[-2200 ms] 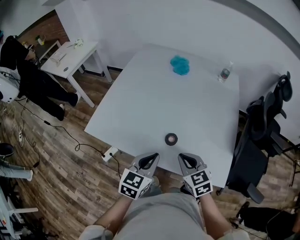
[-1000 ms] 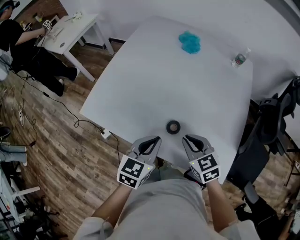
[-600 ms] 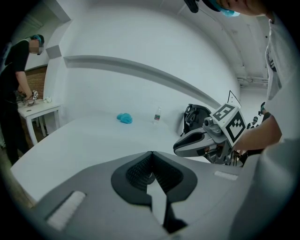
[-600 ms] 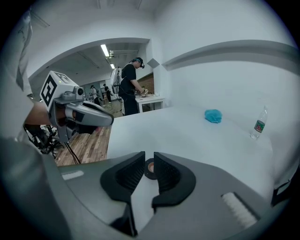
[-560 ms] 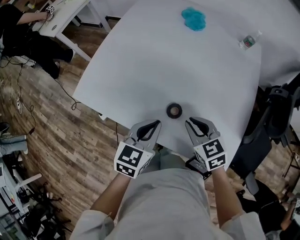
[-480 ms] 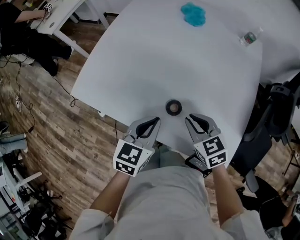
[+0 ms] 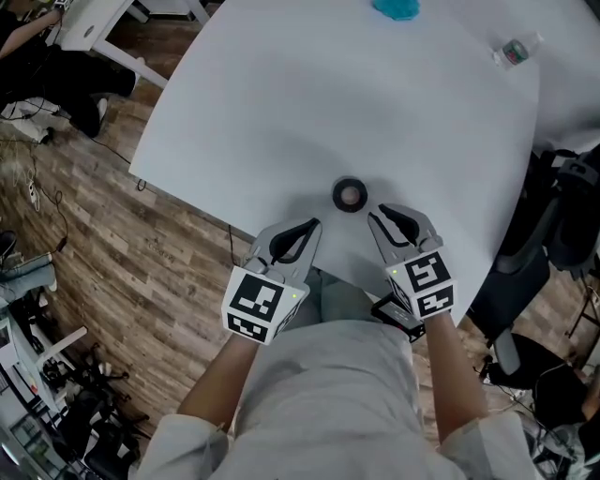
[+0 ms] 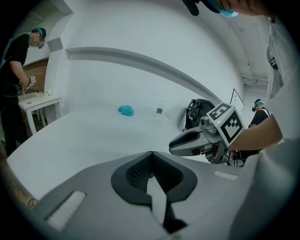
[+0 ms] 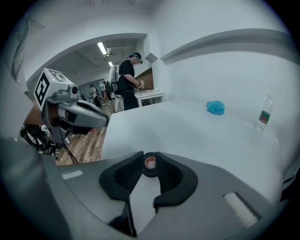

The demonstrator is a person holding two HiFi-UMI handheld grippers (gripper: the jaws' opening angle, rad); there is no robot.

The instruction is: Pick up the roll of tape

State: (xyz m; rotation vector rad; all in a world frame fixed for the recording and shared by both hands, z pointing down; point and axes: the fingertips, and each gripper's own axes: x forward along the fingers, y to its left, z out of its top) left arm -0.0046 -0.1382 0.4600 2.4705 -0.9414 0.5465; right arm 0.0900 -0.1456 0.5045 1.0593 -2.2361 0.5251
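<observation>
The black roll of tape [image 7: 350, 194] lies flat on the white table [image 7: 281, 112] near its front edge. My right gripper [image 7: 380, 215] hovers just right of and behind the roll; its jaws have just been opening to a narrow gap with nothing between them. Through that gap in the right gripper view [image 9: 150, 154] the tape [image 9: 150, 164] shows a little beyond the tips. My left gripper [image 7: 307, 228] hangs at the table's edge, left of the roll, its tips meeting [image 8: 152, 153] on nothing.
A blue cloth [image 7: 394, 7] and a small water bottle [image 7: 514, 52] sit at the table's far side. Black office chairs [image 7: 553, 234] stand right of the table. A person [image 9: 126, 79] works at a small white table [image 9: 149, 97] to the left.
Both grippers have come lower and closer to the tape. The head camera has tipped down, so the far end of the table has slid to the top of the view.
</observation>
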